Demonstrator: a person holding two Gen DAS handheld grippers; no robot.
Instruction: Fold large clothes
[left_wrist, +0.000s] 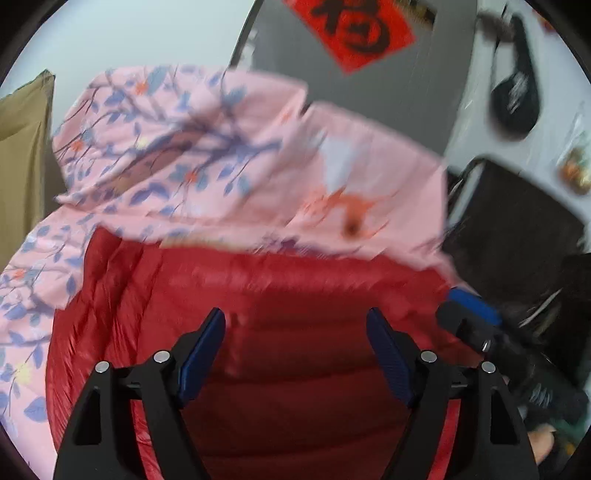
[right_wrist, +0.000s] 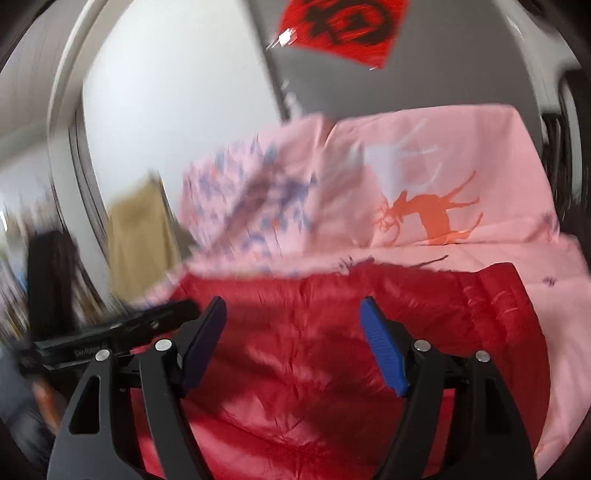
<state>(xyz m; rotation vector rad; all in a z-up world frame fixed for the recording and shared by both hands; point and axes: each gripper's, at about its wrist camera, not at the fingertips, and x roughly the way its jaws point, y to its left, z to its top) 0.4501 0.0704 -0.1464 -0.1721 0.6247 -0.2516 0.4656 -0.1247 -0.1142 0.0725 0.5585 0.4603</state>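
A red quilted puffer garment lies spread on a pink floral bed cover. It also shows in the right wrist view, on the same pink cover. My left gripper is open and empty, held just above the red garment. My right gripper is open and empty over the garment too. The right gripper shows at the garment's right edge in the left wrist view. The left gripper's black body shows at the left in the right wrist view. Both views are motion-blurred.
A bunched fold of the pink cover rises behind the garment. A grey door with a red paper sign stands beyond. A dark chair is at the right. An olive cloth hangs at the left.
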